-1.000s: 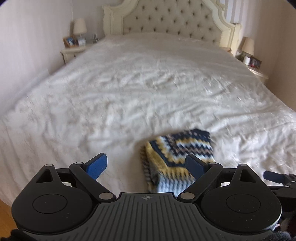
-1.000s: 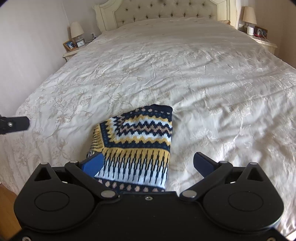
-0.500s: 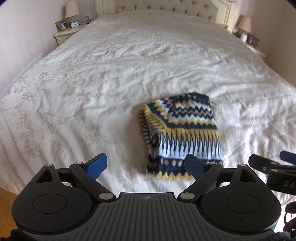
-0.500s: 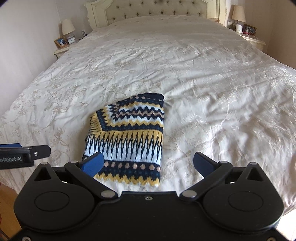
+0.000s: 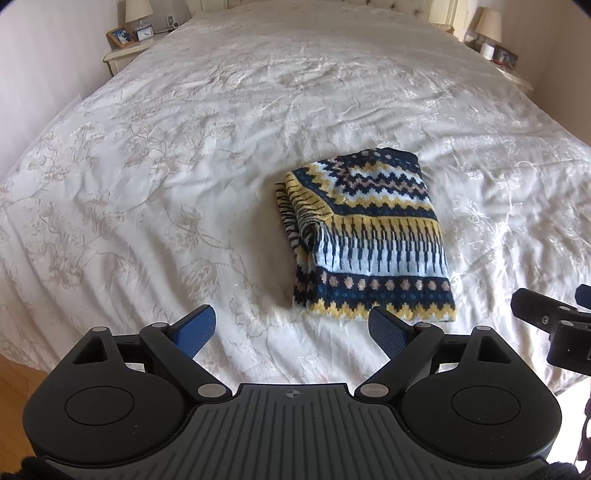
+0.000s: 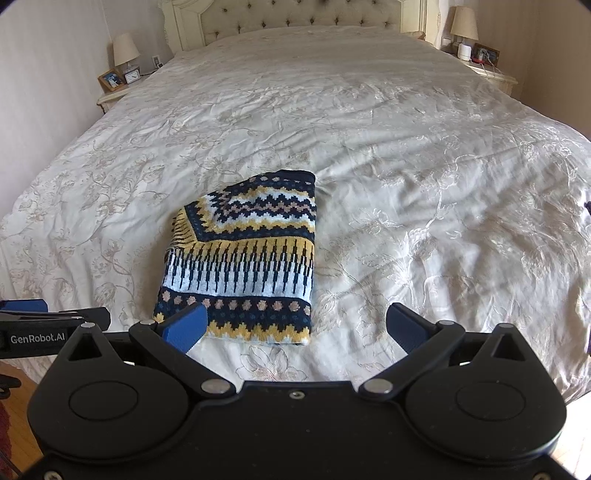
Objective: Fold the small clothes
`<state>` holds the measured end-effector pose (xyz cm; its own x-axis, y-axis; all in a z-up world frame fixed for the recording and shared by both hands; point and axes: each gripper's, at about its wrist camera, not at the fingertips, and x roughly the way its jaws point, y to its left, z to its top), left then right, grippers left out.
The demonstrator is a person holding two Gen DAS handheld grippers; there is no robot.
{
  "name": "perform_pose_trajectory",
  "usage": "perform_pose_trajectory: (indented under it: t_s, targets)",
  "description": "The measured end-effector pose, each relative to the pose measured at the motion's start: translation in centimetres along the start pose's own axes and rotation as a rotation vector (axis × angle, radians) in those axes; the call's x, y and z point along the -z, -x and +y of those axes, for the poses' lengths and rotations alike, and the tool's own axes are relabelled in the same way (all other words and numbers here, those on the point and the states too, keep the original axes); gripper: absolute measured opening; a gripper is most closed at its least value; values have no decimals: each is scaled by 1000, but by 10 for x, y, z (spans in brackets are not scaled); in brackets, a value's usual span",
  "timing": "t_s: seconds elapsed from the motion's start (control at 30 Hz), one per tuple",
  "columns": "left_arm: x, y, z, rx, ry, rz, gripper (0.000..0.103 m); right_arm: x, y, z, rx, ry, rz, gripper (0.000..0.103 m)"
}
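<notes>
A folded knit sweater (image 5: 365, 236) (image 6: 245, 258), patterned in navy, yellow and pale blue, lies flat on the white bedspread (image 5: 184, 166) near the foot of the bed. My left gripper (image 5: 293, 325) hovers open just in front of its near left corner, nothing between the blue pads. In the right wrist view my right gripper (image 6: 295, 323) is open too, with its left pad over the sweater's near hem and nothing gripped. Each gripper's fingers show at the edge of the other's view.
The bedspread (image 6: 424, 166) stretches back to a tufted headboard (image 6: 295, 18). Nightstands with lamps stand at both sides (image 6: 118, 85) (image 6: 480, 62). The wooden floor (image 5: 14, 380) shows past the bed's near left edge.
Both grippers have drawn back toward the foot of the bed and tipped downward, so the whole folded sweater now lies in view ahead of them. The sweater itself has not moved.
</notes>
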<state>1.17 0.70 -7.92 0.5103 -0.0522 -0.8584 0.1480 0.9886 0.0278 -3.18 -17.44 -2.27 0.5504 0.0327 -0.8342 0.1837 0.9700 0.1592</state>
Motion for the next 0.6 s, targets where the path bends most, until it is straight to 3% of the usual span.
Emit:
perform_pose_trajectory:
  t_s: [0.13, 0.6]
  targets:
    - [1, -1, 0, -1, 5, 10, 85, 1, 3, 0, 5, -2, -5, 102]
    - [2, -9, -2, -9, -15, 39, 82, -3, 7, 2, 25, -2, -11, 102]
